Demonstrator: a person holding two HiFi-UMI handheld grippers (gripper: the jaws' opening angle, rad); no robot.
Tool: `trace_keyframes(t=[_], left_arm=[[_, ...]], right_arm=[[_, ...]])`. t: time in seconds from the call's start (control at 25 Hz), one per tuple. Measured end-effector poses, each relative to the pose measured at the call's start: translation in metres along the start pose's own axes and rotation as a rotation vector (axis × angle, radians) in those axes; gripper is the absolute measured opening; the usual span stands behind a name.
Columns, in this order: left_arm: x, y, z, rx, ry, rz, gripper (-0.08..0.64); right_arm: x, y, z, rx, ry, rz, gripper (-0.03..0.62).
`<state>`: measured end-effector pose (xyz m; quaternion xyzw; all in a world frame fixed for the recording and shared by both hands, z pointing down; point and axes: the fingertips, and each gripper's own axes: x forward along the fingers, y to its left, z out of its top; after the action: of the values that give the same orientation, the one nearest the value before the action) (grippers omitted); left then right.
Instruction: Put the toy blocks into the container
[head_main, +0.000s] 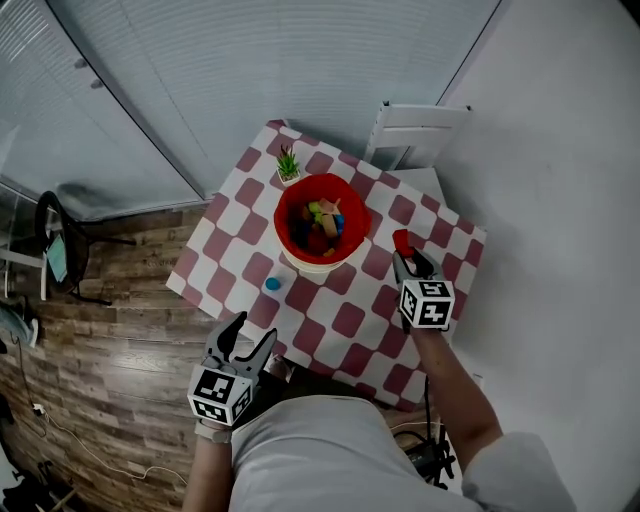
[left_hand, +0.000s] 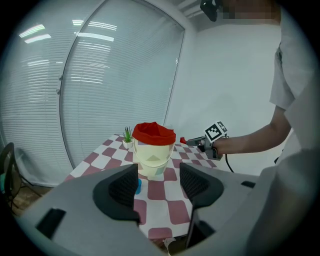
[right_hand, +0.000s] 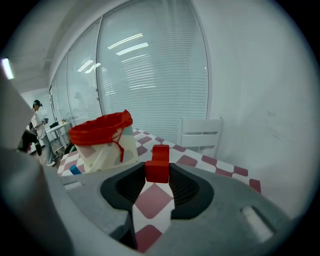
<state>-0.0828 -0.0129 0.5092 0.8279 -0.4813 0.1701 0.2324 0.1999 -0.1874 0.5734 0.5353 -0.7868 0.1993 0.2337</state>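
From the head view, a bench (head_main: 350, 325) in red-and-white checks stands on a wood floor (head_main: 120, 330), with slatted blinds (head_main: 250, 60) beyond. The red-lined container (head_main: 322, 222), blocks inside, sits ahead and left of the right hand-held gripper (head_main: 408, 252), and well ahead of the left hand-held gripper (head_main: 250, 335).

In the left gripper view the jaws are wide with nothing between them. A blue block (left_hand: 138, 186) lies just past the left jaw.

In the right gripper view the jaws are narrowed onto a stepped red block (right_hand: 158, 164). Its long axis is upright and its narrower end points up above the jaws.
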Motion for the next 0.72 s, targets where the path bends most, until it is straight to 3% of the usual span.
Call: trace_keyframes(t=[0.4, 0.72], left_arm=[[-0.009, 0.013, 0.001, -0.007, -0.035, -0.025, 0.241], [-0.026, 0.026, -0.001, -0.028, -0.056, -0.012, 0.241]], right_arm=[[-0.029, 0.072, 0.076, -0.061, -0.111, 0.085, 0.150], [-0.021, 0.127, 0.085, -0.108, -0.082, 0.163, 0.150]])
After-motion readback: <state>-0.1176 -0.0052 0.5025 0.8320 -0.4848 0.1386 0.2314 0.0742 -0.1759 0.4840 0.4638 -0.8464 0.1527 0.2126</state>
